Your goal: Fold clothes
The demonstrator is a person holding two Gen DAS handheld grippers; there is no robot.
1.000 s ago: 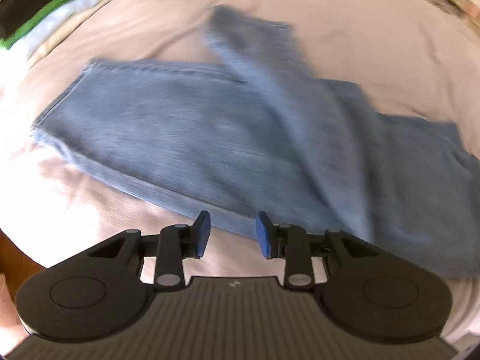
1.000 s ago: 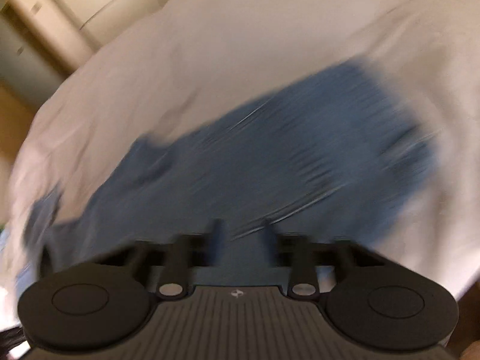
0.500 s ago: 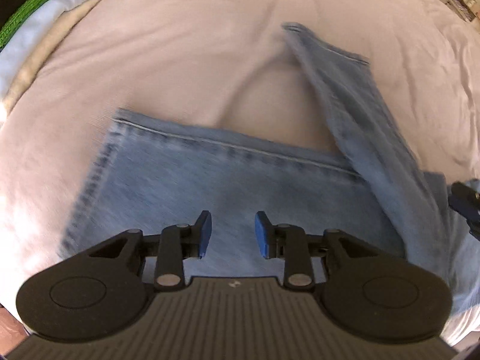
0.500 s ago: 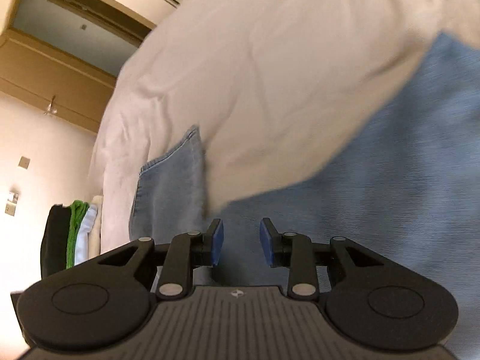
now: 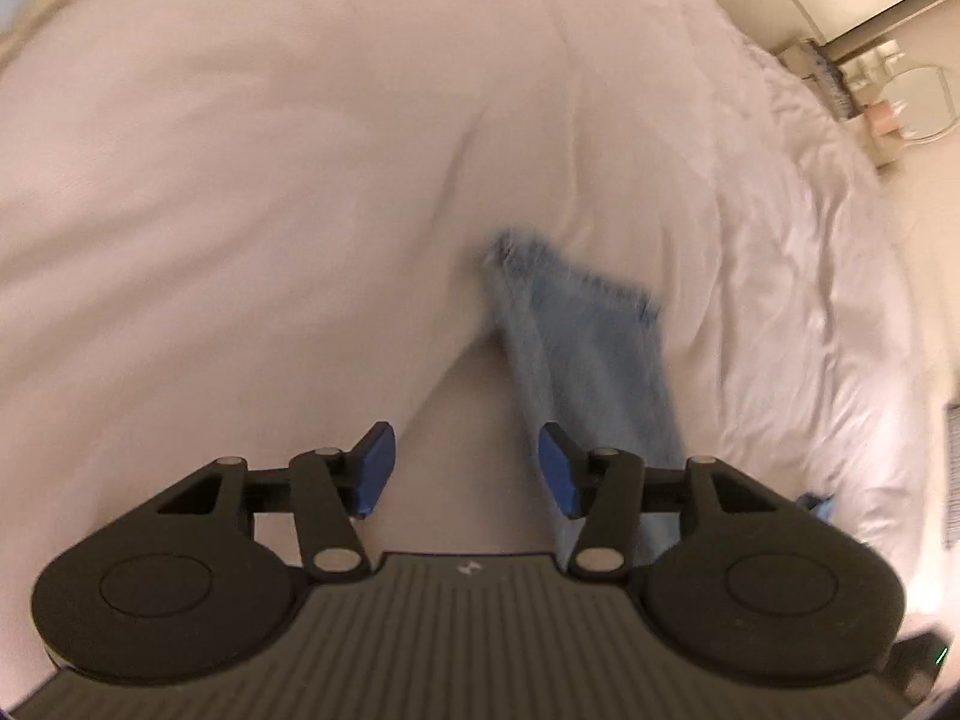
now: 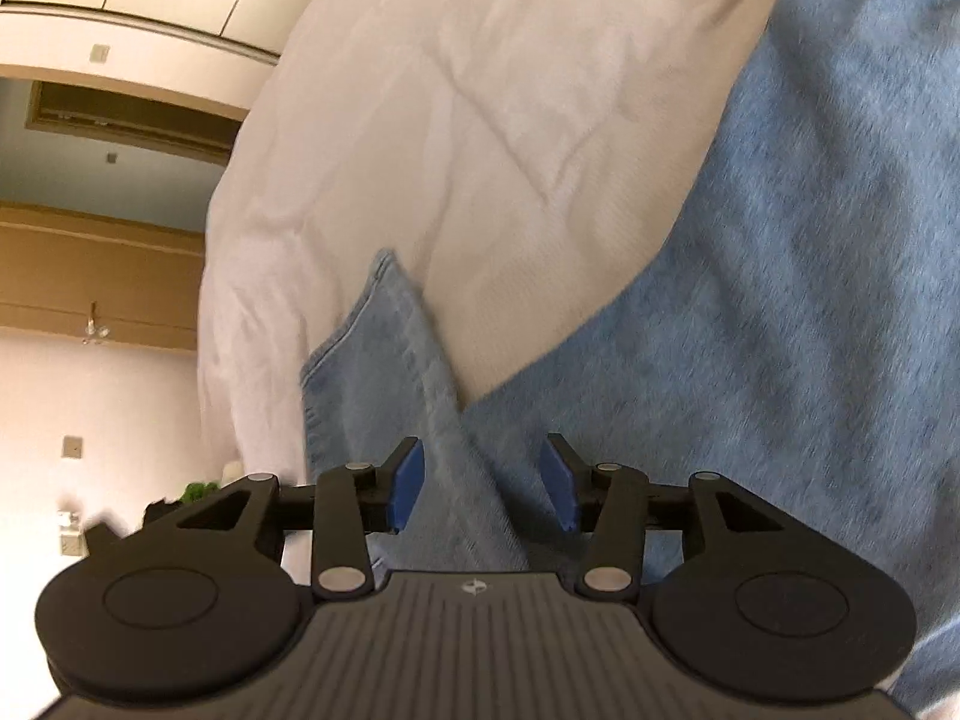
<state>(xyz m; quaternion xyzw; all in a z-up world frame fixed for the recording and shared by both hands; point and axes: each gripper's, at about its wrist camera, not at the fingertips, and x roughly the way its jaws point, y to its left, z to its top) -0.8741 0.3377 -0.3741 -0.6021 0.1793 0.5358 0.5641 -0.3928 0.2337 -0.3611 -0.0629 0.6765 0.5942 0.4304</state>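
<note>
Light blue jeans lie on a white bed. In the left wrist view one jeans leg (image 5: 588, 348) with a frayed hem runs up from behind the right finger. My left gripper (image 5: 465, 471) hovers over the bedsheet (image 5: 270, 210) just left of that leg, its jaws opening with nothing between them. In the right wrist view the wide jeans body (image 6: 780, 300) fills the right side and a narrower leg (image 6: 384, 372) runs up the middle. My right gripper (image 6: 480, 483) hangs low over the denim where the two meet, jaws opening, pads not pressing on the cloth.
The white bedsheet (image 6: 480, 120) is wrinkled, with folds at the right (image 5: 810, 300). A bedside stand with small items (image 5: 870, 108) is beyond the bed. A wooden wall panel (image 6: 90, 276) and a green item (image 6: 198, 489) show at the left.
Both grippers' jaws have spread wider. The left wrist view swept off the broad jeans panel to the far leg's hem. The right wrist view came in close over the denim and then held there.
</note>
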